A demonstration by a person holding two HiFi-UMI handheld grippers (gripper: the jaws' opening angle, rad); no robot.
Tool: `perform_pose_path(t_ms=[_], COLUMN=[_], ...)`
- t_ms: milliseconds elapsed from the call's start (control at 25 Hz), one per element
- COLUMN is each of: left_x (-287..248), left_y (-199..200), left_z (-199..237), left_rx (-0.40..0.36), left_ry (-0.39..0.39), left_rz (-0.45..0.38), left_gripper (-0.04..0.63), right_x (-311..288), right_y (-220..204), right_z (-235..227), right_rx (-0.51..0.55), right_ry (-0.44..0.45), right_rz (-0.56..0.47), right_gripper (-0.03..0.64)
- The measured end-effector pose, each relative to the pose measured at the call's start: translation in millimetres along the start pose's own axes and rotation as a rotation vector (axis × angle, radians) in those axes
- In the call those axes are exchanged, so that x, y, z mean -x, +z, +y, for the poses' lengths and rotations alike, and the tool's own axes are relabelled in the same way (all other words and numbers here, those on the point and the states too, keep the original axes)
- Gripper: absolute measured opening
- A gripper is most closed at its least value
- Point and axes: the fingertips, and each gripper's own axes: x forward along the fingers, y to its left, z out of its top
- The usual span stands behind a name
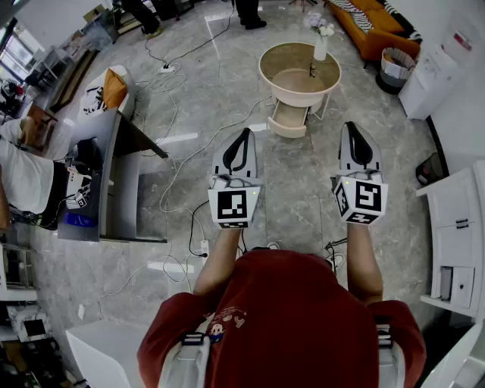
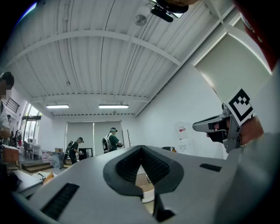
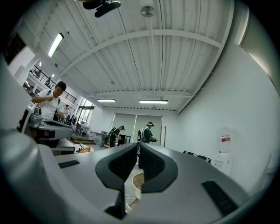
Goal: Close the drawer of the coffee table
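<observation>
Inspection position: the person stands on a grey marble floor (image 1: 303,182), facing the coffee table (image 1: 267,67) with both arms extended.

Coffee table: round and cream-coloured, in the upper centre of the head view, well apart from both grippers with bare floor between. A white vase (image 1: 320,47) with flowers stands on the far edge of its top.

Drawer (image 1: 288,121): open. It projects from the near side of the table, toward the person, and its interior is exposed. Nothing touches it.

Left gripper (image 1: 243,136): held roughly level and aimed toward the table. In the left gripper view its jaws meet at the tips, closed, with nothing between them.

Right gripper (image 1: 354,130): held beside the left at about the same reach and also aimed toward the table. In the right gripper view only a thin slit shows between the pads; it is closed and empty. Part of the table's round rim (image 3: 136,183) shows below the jaws in that view.

Surroundings: an orange sofa (image 1: 367,23) stands beyond the table at upper right. White cabinets (image 1: 455,220) line the right edge. A grey counter (image 1: 114,178) stands at left, with a person in a white shirt (image 1: 23,178) beside it. Cables (image 1: 178,163) trail over the floor between the counter and the table.
</observation>
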Motion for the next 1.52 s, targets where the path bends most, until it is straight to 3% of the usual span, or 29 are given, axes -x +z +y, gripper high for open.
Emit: perform_pose_path(t_ms=[480,960,1520], left_x=[-4,-3,-52], left_y=[-4,-36,-57], left_z=[8,11,25], left_rx=[0.027,0.088,0.087], left_ry=[-0.025,-0.076,-0.053], left_rz=[-0.017,0.035,0.039], left_gripper=[0.014,0.014,0.014], right_x=[-5,3,-48], right_y=[-2,-18,-40], right_z=[15,24,14], right_rx=[0.015,-0.004,-0.004], right_ry=[-0.011,-0.065,-0.050], right_rz=[0.009,0.068,0.107], right_gripper=[0.032,0.032,0.032])
